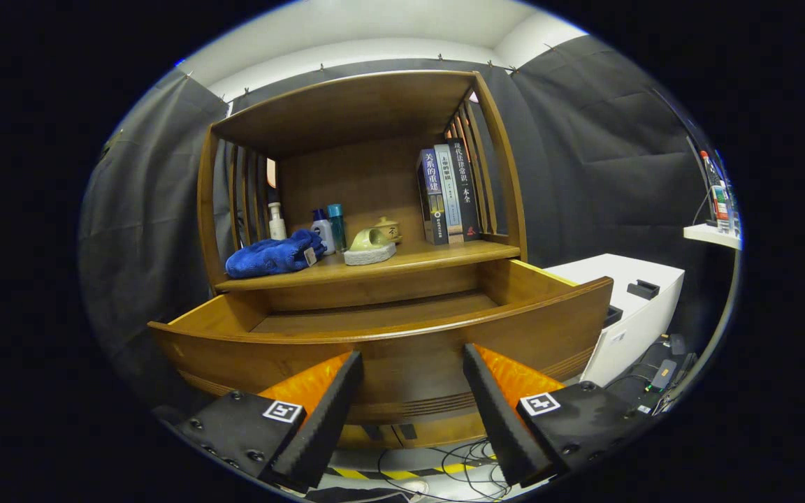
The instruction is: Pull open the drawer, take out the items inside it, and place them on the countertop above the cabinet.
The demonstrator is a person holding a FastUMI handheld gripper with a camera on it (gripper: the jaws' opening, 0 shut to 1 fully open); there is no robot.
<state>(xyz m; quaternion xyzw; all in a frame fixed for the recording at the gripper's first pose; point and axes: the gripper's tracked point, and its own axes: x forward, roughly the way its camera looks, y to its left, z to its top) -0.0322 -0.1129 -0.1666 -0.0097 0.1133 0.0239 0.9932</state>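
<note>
The curved-front wooden drawer (402,349) stands pulled open, its visible floor bare. On the wooden bench (444,257) above lie a crumpled blue cloth (273,255), small bottles (325,227) and a pale green ceramic piece (369,241). The tool (413,381) hangs near the drawer front, fingers apart, holding nothing; the task looks nearly finished.

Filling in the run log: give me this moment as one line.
drawer: pulled open, visible floor bare | gripper: open, at drawer front, holding nothing | countertop: blue towel, bottles, books
</note>
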